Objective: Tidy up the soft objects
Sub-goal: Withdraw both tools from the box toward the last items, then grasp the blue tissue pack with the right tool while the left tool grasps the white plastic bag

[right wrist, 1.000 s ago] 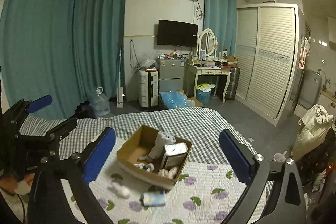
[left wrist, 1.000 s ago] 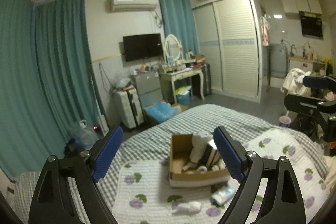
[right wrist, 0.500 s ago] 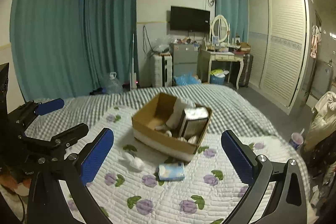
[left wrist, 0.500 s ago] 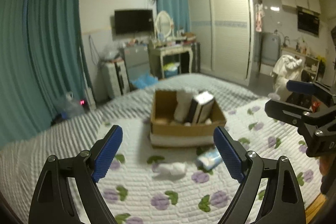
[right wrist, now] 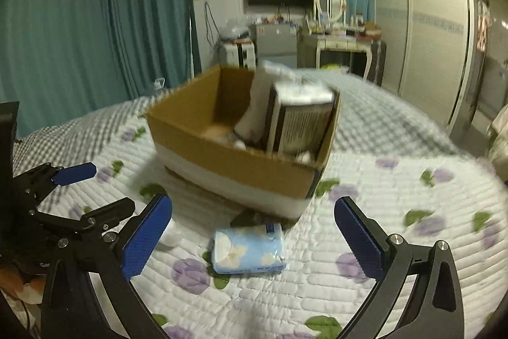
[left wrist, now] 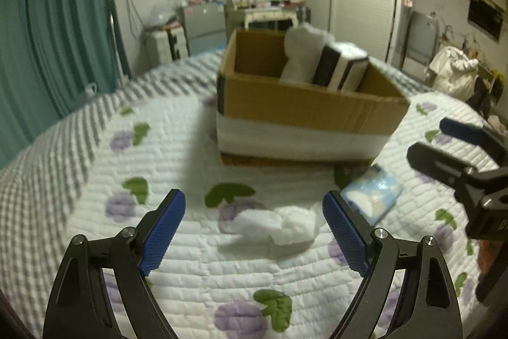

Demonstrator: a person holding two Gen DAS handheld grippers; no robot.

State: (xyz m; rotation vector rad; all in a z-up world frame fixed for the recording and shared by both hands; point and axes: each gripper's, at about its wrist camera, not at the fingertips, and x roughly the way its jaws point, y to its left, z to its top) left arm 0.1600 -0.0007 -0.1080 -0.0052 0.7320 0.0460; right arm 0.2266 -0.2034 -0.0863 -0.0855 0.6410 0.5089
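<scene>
left tongs (left wrist: 254, 223) spread, right tongs (right wrist: 253, 227) spread

The left hand-held gripper (left wrist: 254, 221) hangs wide apart over a crumpled white cloth (left wrist: 276, 224) on the floral quilt (left wrist: 158, 148). Just right lies a blue tissue pack (left wrist: 373, 196), near the cardboard box (left wrist: 304, 113). The right hand-held gripper (left wrist: 444, 137) shows at the right edge, spread.

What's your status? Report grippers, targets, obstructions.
Left gripper open, lined up on white crumpled cloth. Right gripper open over blue tissue pack. Cardboard box behind both. Nothing in the way.
</scene>
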